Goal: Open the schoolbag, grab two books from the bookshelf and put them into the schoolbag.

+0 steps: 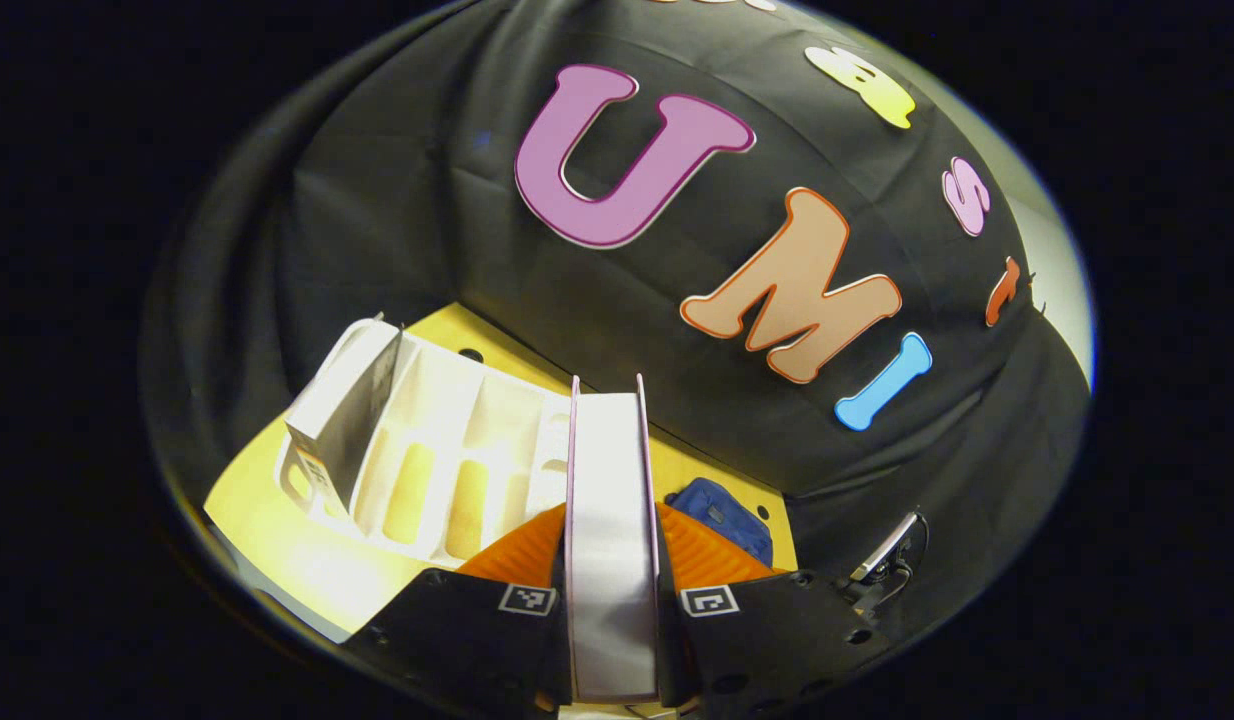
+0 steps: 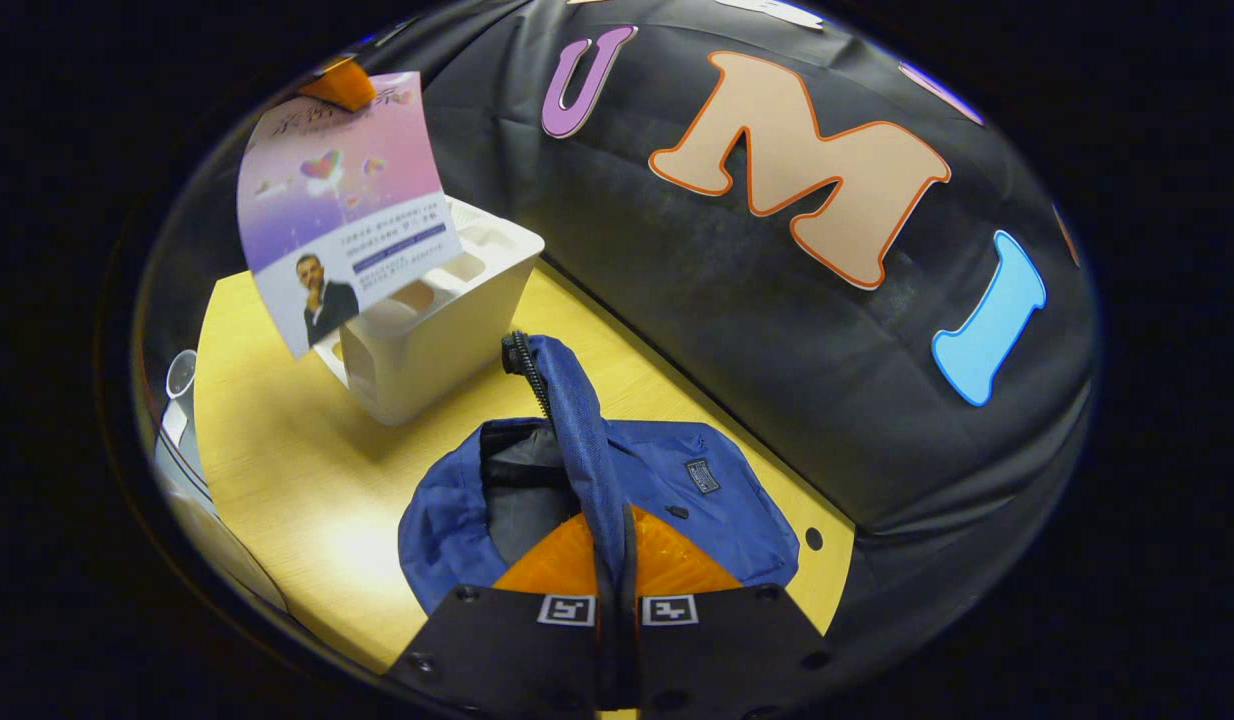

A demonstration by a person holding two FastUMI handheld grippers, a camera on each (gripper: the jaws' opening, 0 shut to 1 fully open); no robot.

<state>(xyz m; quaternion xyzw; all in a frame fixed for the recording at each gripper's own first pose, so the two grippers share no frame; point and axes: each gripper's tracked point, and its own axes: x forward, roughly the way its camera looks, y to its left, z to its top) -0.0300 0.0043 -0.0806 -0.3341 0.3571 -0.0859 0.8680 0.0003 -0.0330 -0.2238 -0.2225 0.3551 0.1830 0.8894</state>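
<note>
- Left gripper [image 1: 611, 560]: both fingers clamped on a pink-covered book [image 1: 611, 520], seen edge-on with its pale page block facing the camera, standing up between the fingers.
- In the right gripper view the same pink-covered book [image 2: 342, 200] hangs in the air above the shelf, cover facing the camera, with one finger of the left gripper [image 2: 339, 85] touching its top edge.
- White plastic slotted bookshelf [image 1: 447, 460] sits on the light yellow wooden table [image 1: 267, 510], behind and left of the held book; its dividers are visible and several slots look bare.
- One grey-white book [image 1: 342, 415] sits in the shelf's leftmost slot, tilted, leaning against a divider.
- Blue fabric schoolbag [image 2: 677, 490] lies on the table just in front of the shelf, near the black cloth wall [image 2: 777, 330].
- Right gripper [image 2: 615, 560]: fingers squeezed together on the blue zippered flap of the schoolbag [image 2: 572, 420], lifting it upright; zipper teeth show along its upper edge.
- Bag mouth is open: dark grey lining [image 2: 522, 490] shows left of the raised flap.
- In the left gripper view a bit of the schoolbag [image 1: 722, 515] peeks out right of the held book, mostly blocked by the finger.
- Held book is well above the bag, not in it.
- A clear cup-like item [image 2: 180, 375] at the table's left edge, too distorted to identify.
</note>
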